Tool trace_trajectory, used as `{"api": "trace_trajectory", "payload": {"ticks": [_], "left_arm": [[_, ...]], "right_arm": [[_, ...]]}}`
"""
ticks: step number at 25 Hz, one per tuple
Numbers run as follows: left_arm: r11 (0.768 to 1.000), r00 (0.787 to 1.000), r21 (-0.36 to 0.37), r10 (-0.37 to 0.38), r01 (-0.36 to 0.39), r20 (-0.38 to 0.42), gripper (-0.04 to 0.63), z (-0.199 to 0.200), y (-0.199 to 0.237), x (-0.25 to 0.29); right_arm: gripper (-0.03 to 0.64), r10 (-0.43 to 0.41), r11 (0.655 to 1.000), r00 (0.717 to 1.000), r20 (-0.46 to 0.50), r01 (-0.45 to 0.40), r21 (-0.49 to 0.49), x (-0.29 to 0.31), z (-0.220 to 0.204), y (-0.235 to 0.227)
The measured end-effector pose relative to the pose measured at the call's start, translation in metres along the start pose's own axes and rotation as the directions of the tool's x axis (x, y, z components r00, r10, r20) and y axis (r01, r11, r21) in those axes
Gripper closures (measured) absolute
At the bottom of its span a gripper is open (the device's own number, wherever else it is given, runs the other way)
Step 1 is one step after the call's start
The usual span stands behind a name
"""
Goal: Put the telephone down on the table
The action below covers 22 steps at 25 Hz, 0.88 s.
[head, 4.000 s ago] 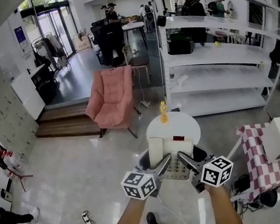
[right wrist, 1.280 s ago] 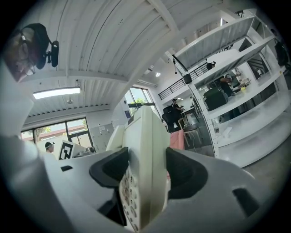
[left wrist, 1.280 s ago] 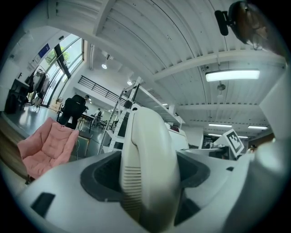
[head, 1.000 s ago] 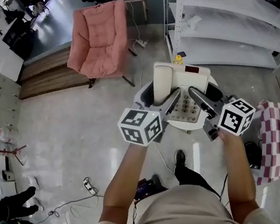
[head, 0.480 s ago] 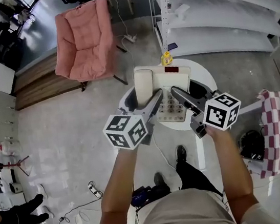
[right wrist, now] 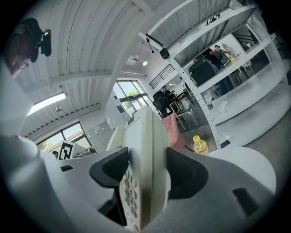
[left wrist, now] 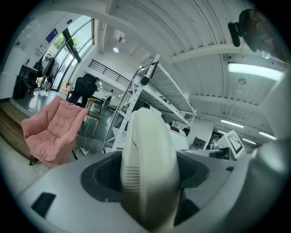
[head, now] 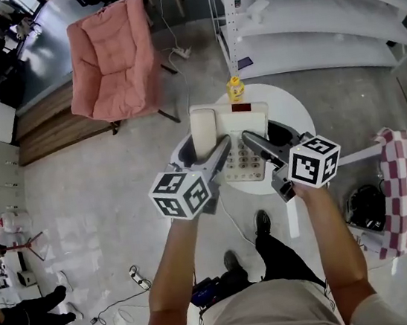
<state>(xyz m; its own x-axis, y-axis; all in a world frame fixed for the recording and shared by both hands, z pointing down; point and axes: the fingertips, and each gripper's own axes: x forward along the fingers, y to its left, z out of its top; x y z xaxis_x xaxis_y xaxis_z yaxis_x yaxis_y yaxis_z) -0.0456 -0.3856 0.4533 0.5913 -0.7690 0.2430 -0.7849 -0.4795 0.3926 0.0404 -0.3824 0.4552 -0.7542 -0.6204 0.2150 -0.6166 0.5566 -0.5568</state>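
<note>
The left tongs [head: 222,145] and right tongs [head: 249,139] cover the telephone's [head: 255,121] near edge; whether it touches the desk [head: 296,108] cannot be told; the bottle's [head: 235,86] label is too small.

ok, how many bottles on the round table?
1: a yellow bottle at the table's far edge, beyond the held telephone. The telephone covers part of the tabletop, so it may hide others.
</note>
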Motion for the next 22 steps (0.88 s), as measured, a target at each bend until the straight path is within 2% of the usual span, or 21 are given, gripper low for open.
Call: {"api": "trace_trajectory", "payload": {"ticks": [22], "left_arm": [[0.995,0.988,-0.064,0.068,-0.077,-0.139,0.258,-0.088,0.055,0.065]], "right_arm": [[0.368,0.015,0.991,0.995,-0.103,-0.001,0.135,0.043,-0.070,-0.096]]}}
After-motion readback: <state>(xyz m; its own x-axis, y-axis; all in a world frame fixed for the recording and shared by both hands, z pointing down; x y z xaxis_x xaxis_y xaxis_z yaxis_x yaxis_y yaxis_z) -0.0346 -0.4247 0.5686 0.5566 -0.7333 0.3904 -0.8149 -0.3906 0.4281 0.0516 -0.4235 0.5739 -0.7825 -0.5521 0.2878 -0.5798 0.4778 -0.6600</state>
